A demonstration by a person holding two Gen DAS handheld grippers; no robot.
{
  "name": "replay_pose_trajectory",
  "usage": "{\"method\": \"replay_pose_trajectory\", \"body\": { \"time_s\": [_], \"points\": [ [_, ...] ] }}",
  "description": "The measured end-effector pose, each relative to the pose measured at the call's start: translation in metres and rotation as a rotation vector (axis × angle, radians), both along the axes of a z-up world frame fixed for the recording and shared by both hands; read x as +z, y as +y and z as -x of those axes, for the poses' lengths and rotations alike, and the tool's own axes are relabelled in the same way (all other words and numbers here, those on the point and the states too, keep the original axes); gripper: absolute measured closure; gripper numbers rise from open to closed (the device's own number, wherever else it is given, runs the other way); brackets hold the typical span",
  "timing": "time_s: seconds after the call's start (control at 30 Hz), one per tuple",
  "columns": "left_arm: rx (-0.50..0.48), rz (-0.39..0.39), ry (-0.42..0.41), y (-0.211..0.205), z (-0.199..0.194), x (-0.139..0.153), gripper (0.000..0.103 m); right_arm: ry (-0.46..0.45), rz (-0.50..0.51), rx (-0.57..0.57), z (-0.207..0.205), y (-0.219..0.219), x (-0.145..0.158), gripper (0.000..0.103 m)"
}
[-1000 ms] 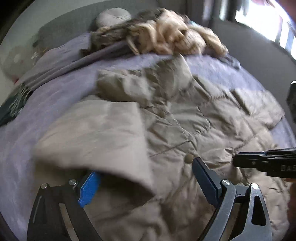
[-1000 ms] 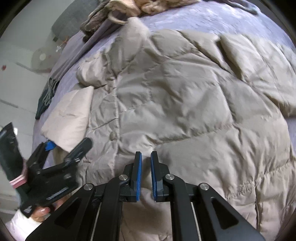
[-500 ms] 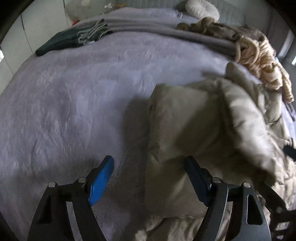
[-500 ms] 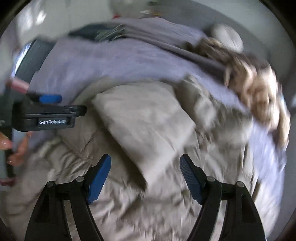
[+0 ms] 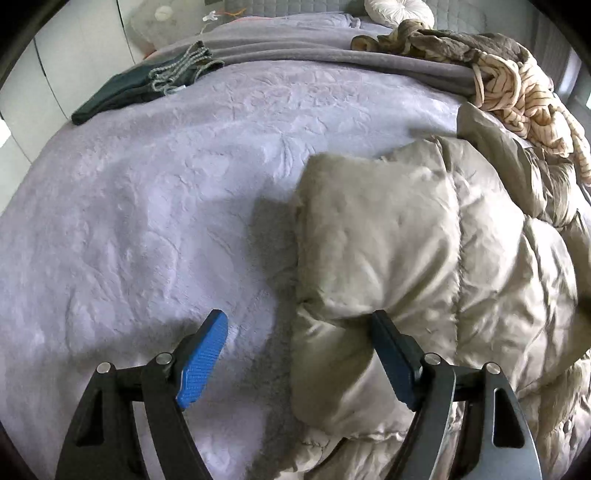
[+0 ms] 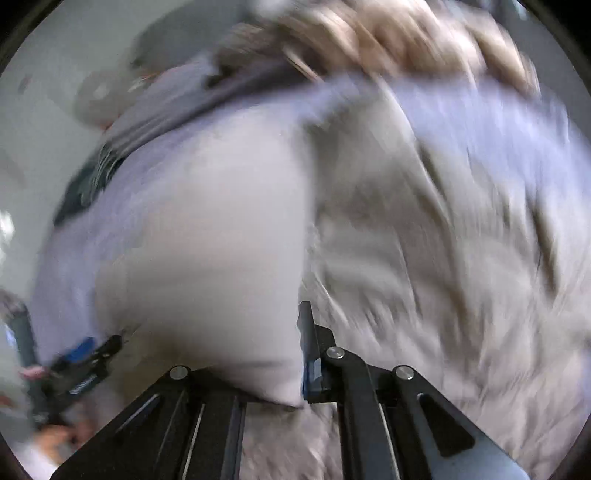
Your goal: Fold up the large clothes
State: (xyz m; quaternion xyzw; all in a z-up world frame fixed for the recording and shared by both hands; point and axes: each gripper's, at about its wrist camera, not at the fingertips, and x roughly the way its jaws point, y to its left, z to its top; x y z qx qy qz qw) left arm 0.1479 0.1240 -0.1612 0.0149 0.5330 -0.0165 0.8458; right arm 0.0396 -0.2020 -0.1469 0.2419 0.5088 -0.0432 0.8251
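Observation:
A beige quilted puffer jacket [image 5: 424, 251] lies on the lilac bed cover [image 5: 147, 221]. My left gripper [image 5: 297, 321] is open and straddles the jacket's left edge. Its left blue pad hangs over bare cover, and its right finger rests against a padded fold. The right wrist view is motion-blurred. There, my right gripper [image 6: 288, 332] has its jaws closing on a pale fold of the jacket [image 6: 207, 258]. That fold bulges over and hides the left finger. The left gripper [image 6: 96, 347] shows small at the lower left of that view.
A dark green folded garment with cords [image 5: 140, 88] lies at the far left of the bed. A grey blanket [image 5: 314, 51] runs across the back. A cream striped heap of clothes [image 5: 524, 88] and a round white cushion [image 5: 399, 9] sit at the far right. A person's hand [image 6: 55, 439] shows low left.
The left view swung from over the jacket's middle to its left edge, then stayed. The right gripper opened wide, then closed onto a jacket fold while moving fast.

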Motion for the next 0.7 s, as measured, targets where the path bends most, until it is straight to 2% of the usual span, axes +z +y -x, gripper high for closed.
{"method": "replay_pose_trajectory", "body": {
  "time_s": [0.03, 0.07, 0.13, 0.2, 0.27, 0.3, 0.37, 0.43, 0.5, 0.57, 0.6, 0.7],
  "points": [
    [0.001, -0.001, -0.023, 0.001, 0.000, 0.009, 0.022, 0.041, -0.045, -0.053, 0.012, -0.014, -0.007, 0.080],
    [0.001, 0.004, -0.051, 0.001, 0.000, 0.019, 0.022, 0.044, -0.065, -0.088, 0.019, -0.025, -0.006, 0.079],
    [0.000, 0.017, -0.099, 0.003, -0.003, 0.034, 0.023, -0.022, -0.069, -0.156, 0.045, -0.038, 0.008, 0.079],
    [-0.002, 0.020, -0.136, 0.002, -0.012, 0.047, 0.023, -0.098, -0.007, -0.196, 0.060, -0.040, 0.028, 0.079],
    [-0.007, 0.023, -0.136, -0.002, -0.022, 0.048, 0.025, -0.177, 0.051, -0.187, 0.062, -0.039, 0.049, 0.084],
    [-0.010, 0.030, -0.126, -0.006, -0.027, 0.045, 0.035, -0.205, 0.076, -0.144, 0.055, -0.034, 0.057, 0.084],
    [-0.017, 0.047, -0.092, -0.016, -0.033, 0.037, 0.036, -0.209, 0.101, -0.052, 0.036, -0.022, 0.059, 0.084],
    [-0.018, 0.025, -0.067, -0.028, -0.035, 0.022, 0.036, -0.168, 0.121, 0.033, 0.015, -0.013, 0.047, 0.084],
    [-0.019, -0.007, -0.051, -0.038, -0.035, 0.010, 0.036, -0.094, 0.163, 0.050, 0.000, -0.013, 0.029, 0.084],
    [-0.021, -0.017, -0.039, -0.043, -0.034, 0.001, 0.035, 0.020, 0.197, 0.035, -0.003, -0.018, 0.003, 0.085],
    [-0.025, -0.017, -0.030, -0.046, -0.034, -0.002, 0.035, 0.049, 0.184, 0.019, 0.002, -0.025, -0.009, 0.093],
    [-0.041, -0.035, -0.023, -0.050, -0.033, -0.003, 0.035, 0.024, 0.140, 0.003, 0.023, -0.038, -0.017, 0.098]
  ]
}}
